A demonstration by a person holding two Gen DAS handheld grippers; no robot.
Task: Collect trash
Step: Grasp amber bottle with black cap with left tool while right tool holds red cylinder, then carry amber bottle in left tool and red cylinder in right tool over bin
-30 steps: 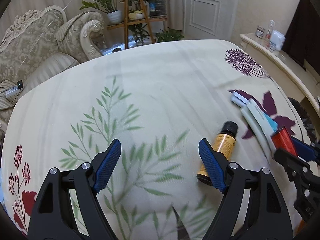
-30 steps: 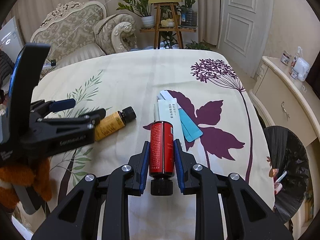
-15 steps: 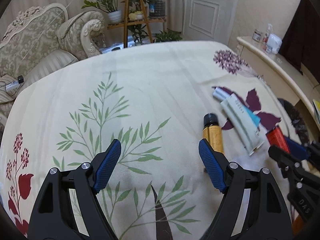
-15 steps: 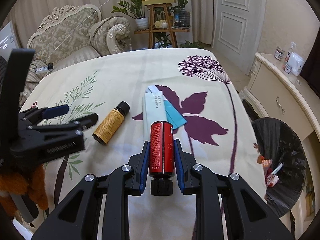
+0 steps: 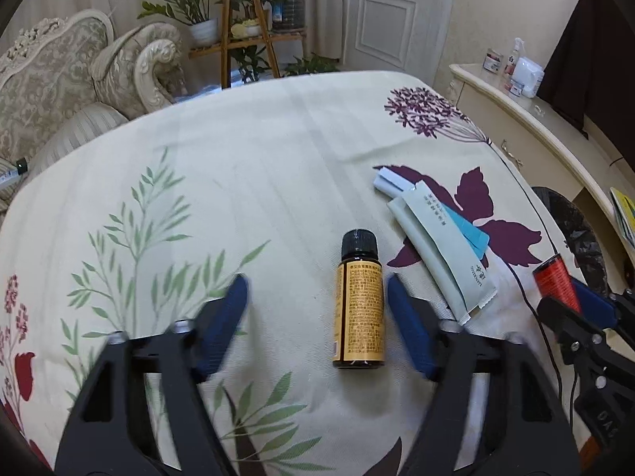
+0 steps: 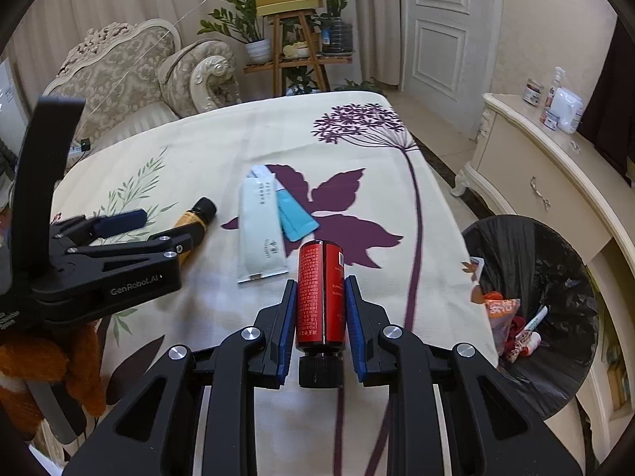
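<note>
An amber bottle point(image 5: 359, 309) with a black cap lies on the flowered tablecloth point(image 5: 246, 182), cap pointing away. My left gripper point(image 5: 316, 281) straddles it with its jaws closing; the bottle sits near the right finger and neither pad presses on it. My right gripper point(image 6: 320, 289) is shut on a red bottle point(image 6: 319, 261), held above the cloth with its black cap toward the camera. A pale green sachet point(image 6: 260, 234) and a blue packet point(image 6: 295, 218) lie beyond it. In the right wrist view the left gripper point(image 6: 158, 226) covers most of the amber bottle point(image 6: 198, 214).
A bin lined with a black bag point(image 6: 535, 261) stands off the table's right edge, with wrappers inside. A cream sideboard point(image 6: 555, 166) is behind it. An armchair point(image 6: 131, 67) and a plant stand point(image 6: 293, 39) are past the far edge. An orange plush toy point(image 6: 51, 365) sits at lower left.
The left gripper has shifted right, so the amber bottle now lies between its fingers, and its jaws have narrowed. The right gripper has carried the red bottle right, nearer the bin.
</note>
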